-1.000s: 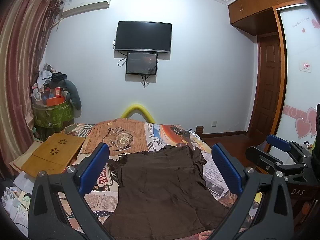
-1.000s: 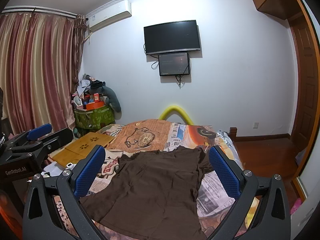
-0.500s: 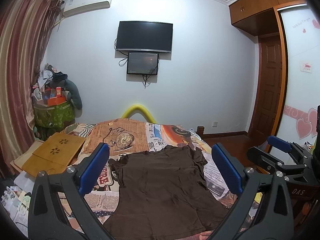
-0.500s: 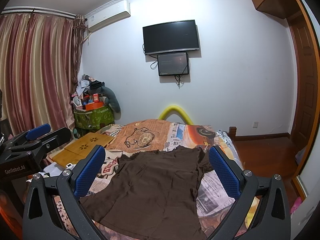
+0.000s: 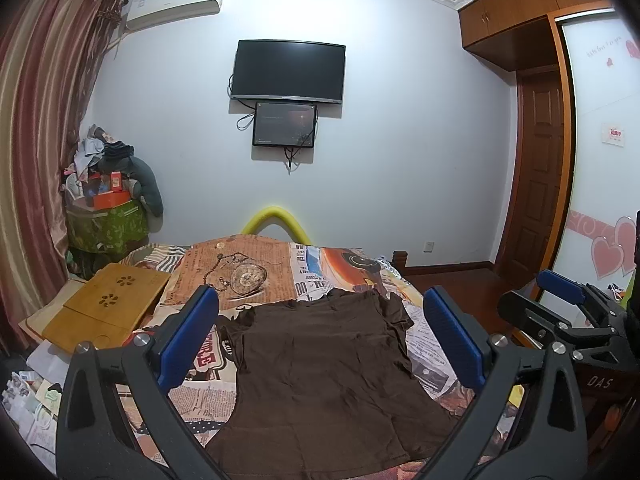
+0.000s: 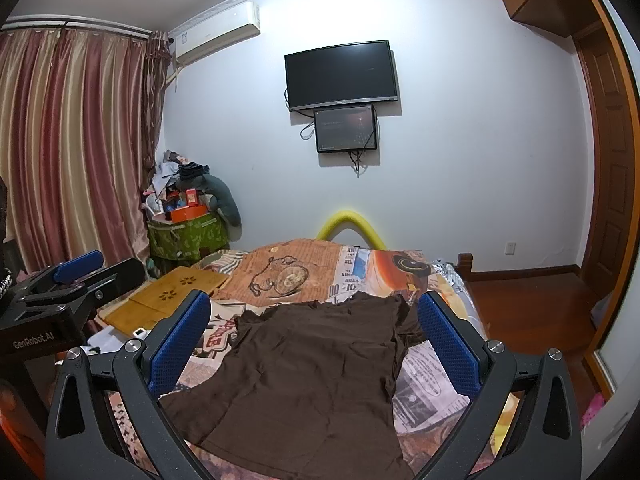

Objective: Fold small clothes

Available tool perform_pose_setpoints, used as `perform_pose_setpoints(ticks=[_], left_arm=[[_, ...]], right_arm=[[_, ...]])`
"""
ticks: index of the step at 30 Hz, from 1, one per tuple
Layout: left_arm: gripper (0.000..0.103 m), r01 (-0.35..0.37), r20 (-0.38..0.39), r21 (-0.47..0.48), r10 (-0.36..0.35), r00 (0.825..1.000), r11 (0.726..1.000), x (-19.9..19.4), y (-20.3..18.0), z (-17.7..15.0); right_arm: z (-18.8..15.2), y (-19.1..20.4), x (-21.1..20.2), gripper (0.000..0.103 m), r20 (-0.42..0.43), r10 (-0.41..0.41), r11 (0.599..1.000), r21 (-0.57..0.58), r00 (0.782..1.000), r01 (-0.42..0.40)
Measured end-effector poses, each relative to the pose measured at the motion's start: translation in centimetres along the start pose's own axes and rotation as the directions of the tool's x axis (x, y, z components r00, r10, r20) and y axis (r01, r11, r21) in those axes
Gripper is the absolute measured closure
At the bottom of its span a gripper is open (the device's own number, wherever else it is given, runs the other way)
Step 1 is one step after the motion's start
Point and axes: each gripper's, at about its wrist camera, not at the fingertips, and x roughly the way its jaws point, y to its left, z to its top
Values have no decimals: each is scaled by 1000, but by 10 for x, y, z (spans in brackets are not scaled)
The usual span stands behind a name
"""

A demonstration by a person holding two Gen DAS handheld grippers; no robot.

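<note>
A small dark brown T-shirt lies flat and spread out on the bed, neck away from me; it also shows in the right wrist view. My left gripper is open and empty, held above the shirt's near hem. My right gripper is open and empty, also above the near part of the shirt. The right gripper shows at the right edge of the left wrist view; the left gripper shows at the left edge of the right wrist view.
The bed has a newspaper-print cover. A wooden lap tray lies at its left side. A green basket piled with clutter stands by the curtain. A door and wooden floor are to the right.
Both views have barely shifted; the grippers stay open above the shirt, and the shirt has not moved.
</note>
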Motion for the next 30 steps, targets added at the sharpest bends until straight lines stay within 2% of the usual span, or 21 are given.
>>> perform_pose_setpoints(ticks=[30], left_arm=[[0, -1, -2, 0, 1, 1000, 1000, 1, 2, 0]], right_arm=[[1, -4, 2, 0, -9, -2, 1000, 13, 1000, 2]])
